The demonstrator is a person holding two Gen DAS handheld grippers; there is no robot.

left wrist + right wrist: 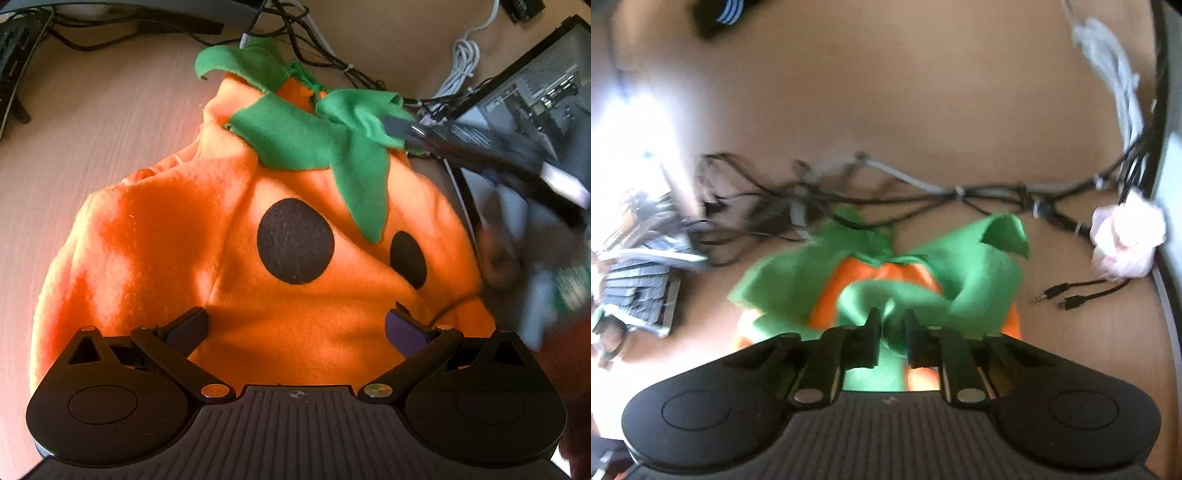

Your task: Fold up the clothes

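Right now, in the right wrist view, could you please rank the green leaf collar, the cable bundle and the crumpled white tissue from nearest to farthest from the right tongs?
1. Green leaf collar, pinched in the right tongs.
2. Cable bundle, beyond the collar, across the table.
3. Crumpled white tissue, far right.

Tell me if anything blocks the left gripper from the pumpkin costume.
Nothing visible does. The left gripper is open, its fingers spread directly over the orange pumpkin costume with only fleece between them. The right gripper is already pinched on the green leaf collar. The cables lie beyond the costume.
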